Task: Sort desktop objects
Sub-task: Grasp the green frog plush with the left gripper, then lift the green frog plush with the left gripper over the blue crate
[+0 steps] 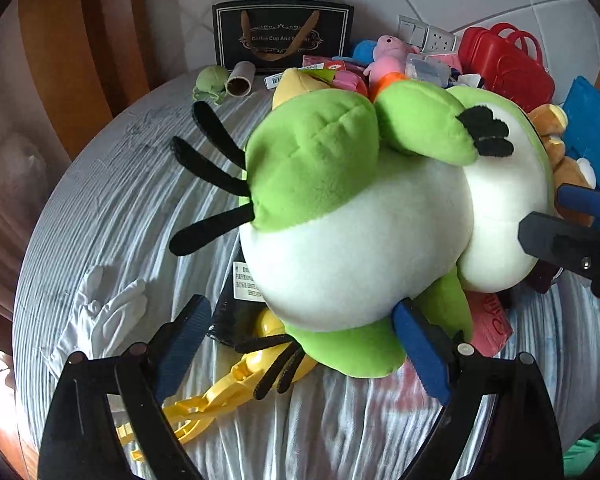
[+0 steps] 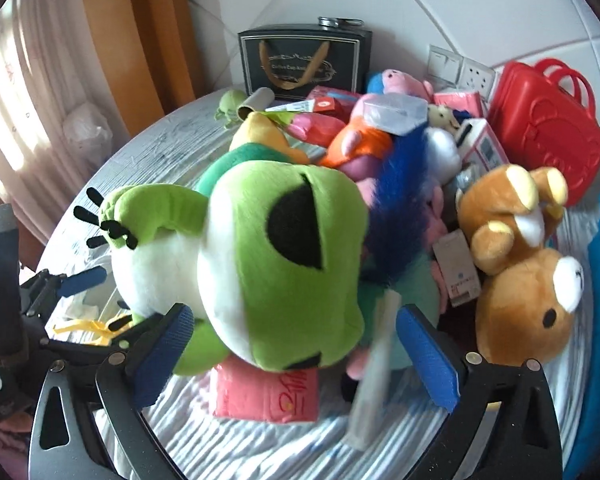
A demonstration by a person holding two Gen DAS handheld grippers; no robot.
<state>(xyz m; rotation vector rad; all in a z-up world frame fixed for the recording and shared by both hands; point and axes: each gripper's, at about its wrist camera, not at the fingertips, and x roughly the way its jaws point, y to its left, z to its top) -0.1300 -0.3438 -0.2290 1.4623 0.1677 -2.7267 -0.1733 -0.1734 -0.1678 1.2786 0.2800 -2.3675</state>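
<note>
Lay belly-up on the striped surface (image 1: 100,208), big green frog (image 1: 352,216), head toward the right, legs toward the left. Spread wide around its near foot, left gripper (image 1: 300,344), pads clear of the plush, nothing gripped. Spread wide too, right gripper (image 2: 296,356), bracketing the frog's head, empty; a blurred pale strip (image 2: 374,368) between the jaws, seemingly loose. Probably set one at each end because so bulky a toy wants two-sided support. Pinned beneath: pink pack (image 2: 268,396) and yellow hanger (image 1: 216,396). Heaped far right: bear (image 2: 520,264), red case (image 2: 544,128). Against the far wall, black bag (image 1: 284,32).
</note>
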